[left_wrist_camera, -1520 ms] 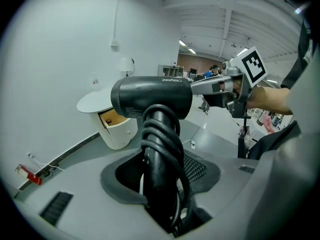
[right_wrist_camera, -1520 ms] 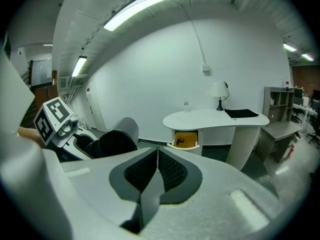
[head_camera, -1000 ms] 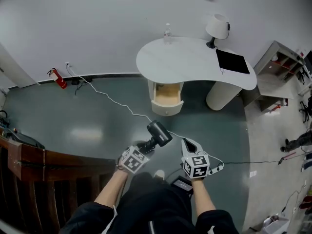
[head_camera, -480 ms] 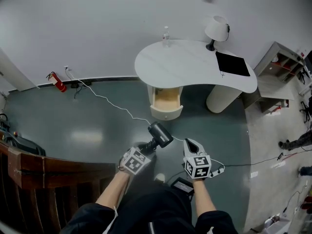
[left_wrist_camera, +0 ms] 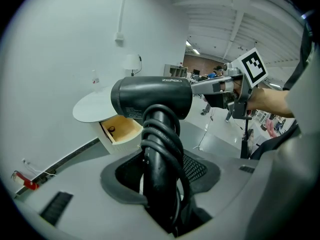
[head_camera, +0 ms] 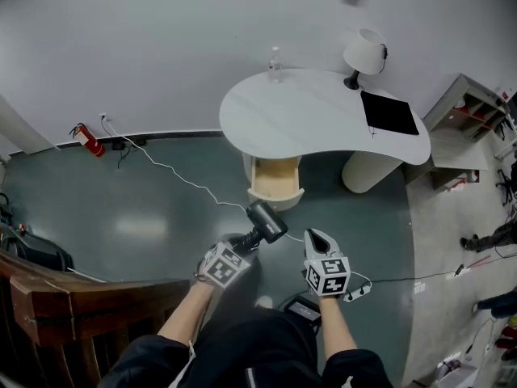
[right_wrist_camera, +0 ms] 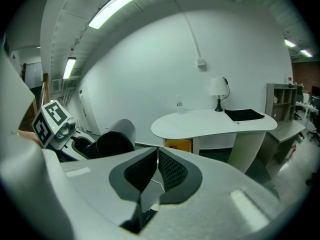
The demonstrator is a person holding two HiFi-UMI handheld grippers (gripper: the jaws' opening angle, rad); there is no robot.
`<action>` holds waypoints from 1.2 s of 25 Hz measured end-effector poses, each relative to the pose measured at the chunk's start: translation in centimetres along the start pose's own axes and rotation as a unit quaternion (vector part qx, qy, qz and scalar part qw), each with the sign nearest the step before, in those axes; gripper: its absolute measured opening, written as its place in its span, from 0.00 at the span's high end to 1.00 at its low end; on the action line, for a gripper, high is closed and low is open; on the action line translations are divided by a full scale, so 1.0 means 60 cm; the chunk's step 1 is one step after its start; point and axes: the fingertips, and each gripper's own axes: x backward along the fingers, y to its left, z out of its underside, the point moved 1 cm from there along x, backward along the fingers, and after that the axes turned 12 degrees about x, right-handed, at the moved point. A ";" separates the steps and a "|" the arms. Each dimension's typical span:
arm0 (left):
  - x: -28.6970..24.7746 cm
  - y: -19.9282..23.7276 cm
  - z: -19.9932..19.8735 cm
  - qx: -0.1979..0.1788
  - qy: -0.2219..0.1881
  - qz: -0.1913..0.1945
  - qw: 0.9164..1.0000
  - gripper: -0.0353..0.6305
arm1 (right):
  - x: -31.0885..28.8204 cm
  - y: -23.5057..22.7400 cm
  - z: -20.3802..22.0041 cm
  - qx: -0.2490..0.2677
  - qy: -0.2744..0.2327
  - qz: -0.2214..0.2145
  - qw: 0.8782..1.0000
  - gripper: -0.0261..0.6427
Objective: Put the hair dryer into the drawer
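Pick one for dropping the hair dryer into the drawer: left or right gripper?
Left. The left gripper is shut on the hair dryer handle, and the open drawer lies ahead of it. The right gripper has its fingers together on nothing, so it would likely need a handover.

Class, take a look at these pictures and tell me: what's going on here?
A person holds a gripper in each hand. The left gripper is shut on the handle of a black hair dryer, its cord wound round that handle. The right gripper is shut and empty. Ahead, a drawer stands open under a white desk; the dryer is not yet in it.
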 end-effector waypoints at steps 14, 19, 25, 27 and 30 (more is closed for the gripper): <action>-0.076 0.168 -0.156 -0.037 0.023 0.030 0.999 0.64 | -0.184 -0.091 -0.115 -0.014 0.018 0.034 0.999 0.95; -0.101 0.207 -0.180 -0.057 0.032 0.046 0.997 0.64 | -0.232 -0.106 -0.132 -0.018 0.025 0.047 0.998 0.95; -0.111 0.234 -0.197 -0.073 0.039 0.063 0.995 0.64 | -0.258 -0.111 -0.148 -0.020 0.029 0.058 0.998 0.95; -0.117 0.238 -0.202 -0.076 0.040 0.065 0.994 0.64 | -0.262 -0.114 -0.150 -0.018 0.032 0.059 0.998 0.95; -0.124 0.242 -0.209 -0.076 0.042 0.065 0.994 0.64 | -0.267 -0.120 -0.148 -0.017 0.036 0.059 0.997 0.95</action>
